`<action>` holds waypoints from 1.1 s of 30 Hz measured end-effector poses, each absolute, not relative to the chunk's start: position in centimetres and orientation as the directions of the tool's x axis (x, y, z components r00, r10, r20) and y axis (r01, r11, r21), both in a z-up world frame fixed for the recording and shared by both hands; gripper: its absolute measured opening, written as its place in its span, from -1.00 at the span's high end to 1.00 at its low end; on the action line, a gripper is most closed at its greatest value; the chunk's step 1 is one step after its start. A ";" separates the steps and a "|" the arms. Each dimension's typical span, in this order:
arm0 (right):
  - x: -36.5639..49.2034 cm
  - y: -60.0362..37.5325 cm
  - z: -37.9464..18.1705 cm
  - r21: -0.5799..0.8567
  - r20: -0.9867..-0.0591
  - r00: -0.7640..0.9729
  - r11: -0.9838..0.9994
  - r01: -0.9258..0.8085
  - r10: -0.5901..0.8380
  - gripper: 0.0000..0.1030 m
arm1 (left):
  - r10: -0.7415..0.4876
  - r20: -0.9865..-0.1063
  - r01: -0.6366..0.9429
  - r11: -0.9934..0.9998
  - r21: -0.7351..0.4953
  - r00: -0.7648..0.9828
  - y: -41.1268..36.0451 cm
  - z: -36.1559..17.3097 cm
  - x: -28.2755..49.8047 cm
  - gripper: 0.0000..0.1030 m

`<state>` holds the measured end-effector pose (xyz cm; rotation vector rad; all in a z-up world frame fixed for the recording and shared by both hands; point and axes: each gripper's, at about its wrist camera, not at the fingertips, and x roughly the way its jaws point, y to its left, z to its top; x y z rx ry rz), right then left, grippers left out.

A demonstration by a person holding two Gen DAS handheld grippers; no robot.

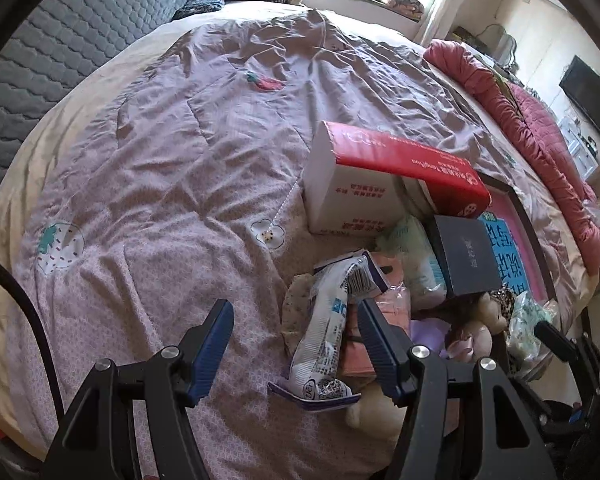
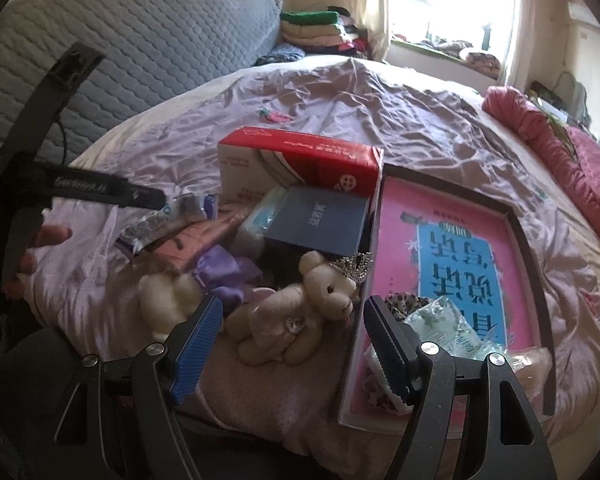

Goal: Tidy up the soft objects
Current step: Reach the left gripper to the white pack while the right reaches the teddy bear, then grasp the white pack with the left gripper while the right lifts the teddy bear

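The left gripper (image 1: 295,344) is hanging wide open around a crinkly white packet (image 1: 324,336), ready to pinch it. The right gripper (image 2: 291,340) is gaping wide over the teddy bear (image 2: 295,312), lying on the bed (image 2: 420,120) beside the pink box (image 2: 400,216).

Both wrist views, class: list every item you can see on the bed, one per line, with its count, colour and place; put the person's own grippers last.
Tissue box: one, red and white, middle of the bed.
Dark box: one, navy, leaning before the tissue box.
Tray: one, dark rim, pink and blue print inside, at right.
Teddy bear: one, beige, front of the pile.
Wipes packet: one, white and blue, left of the pile.
Quilt: one, mauve, covering the bed.
Left gripper: open.
Right gripper: open.
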<state>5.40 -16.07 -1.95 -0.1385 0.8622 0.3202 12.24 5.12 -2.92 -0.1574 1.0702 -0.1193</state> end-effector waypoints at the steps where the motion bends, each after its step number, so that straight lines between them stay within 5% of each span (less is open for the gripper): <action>1: 5.8 -16.2 -2.2 0.007 -0.769 0.605 0.948 -0.319 0.209 -0.45 | -0.168 -0.866 0.022 0.984 -0.178 0.472 5.0 -3.0 12.3 -0.24; 17: 10.7 -15.5 -4.9 -0.090 -0.805 0.586 0.955 -0.283 0.098 -0.45 | -0.165 -0.879 0.036 0.985 -0.166 0.447 4.8 -4.7 12.8 -0.24; 24: 10.9 -15.0 -5.7 -0.146 -0.799 0.596 0.938 -0.313 0.075 0.01 | -0.172 -0.887 0.029 0.984 -0.176 0.429 5.2 -5.7 13.1 -0.24; 33: 10.4 -17.2 -4.8 -0.023 -0.784 0.598 0.955 -0.297 0.167 0.18 | -0.242 -0.879 -0.031 0.960 -0.278 0.411 6.6 -6.8 13.6 -0.24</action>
